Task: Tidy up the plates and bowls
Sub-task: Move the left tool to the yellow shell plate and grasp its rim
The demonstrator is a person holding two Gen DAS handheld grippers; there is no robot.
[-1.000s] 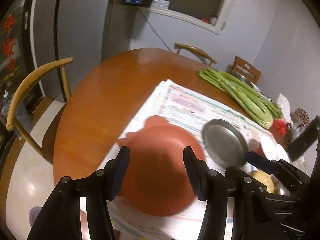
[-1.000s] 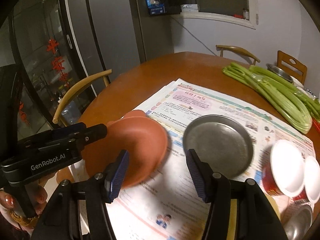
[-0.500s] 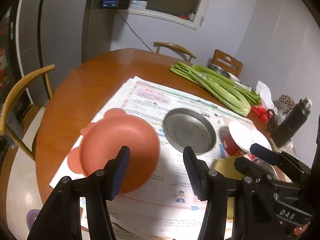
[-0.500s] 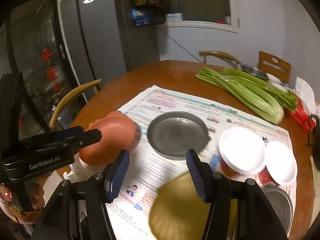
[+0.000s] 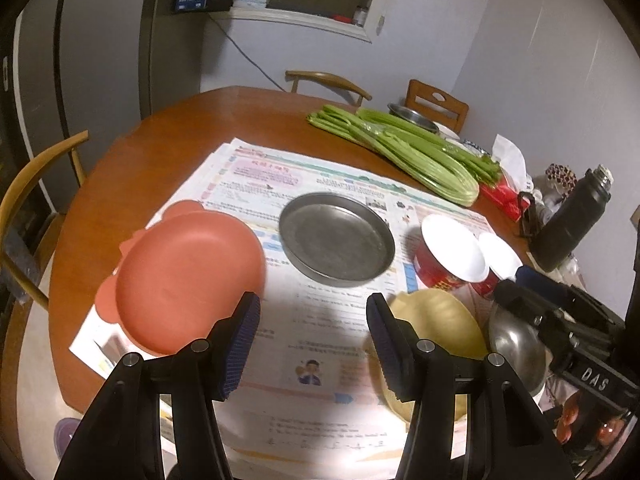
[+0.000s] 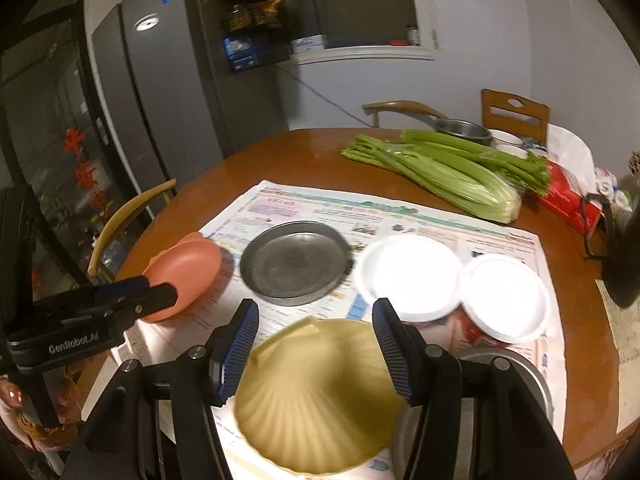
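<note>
The left claw [image 5: 313, 310] has drawn back from the red plate [image 5: 188, 280], which a second ago filled the gap between its fingers. The plate now lies off to the left of the claw, on the newspaper [image 5: 320, 364] that covers the table [image 5: 160, 140]. The fingers are spread with only printed paper between them. The grey metal plate [image 5: 336, 238] sits ahead of them.

The right claw [image 6: 316, 312] has swung away from the red and metal plates. It now hangs over the yellow shell-shaped dish [image 6: 316, 400], spread wide with its pads clear of the dish. Two white-lidded cups [image 6: 408, 272] stand just beyond, and a steel bowl [image 5: 516, 344] has come into view beside the dish
</note>
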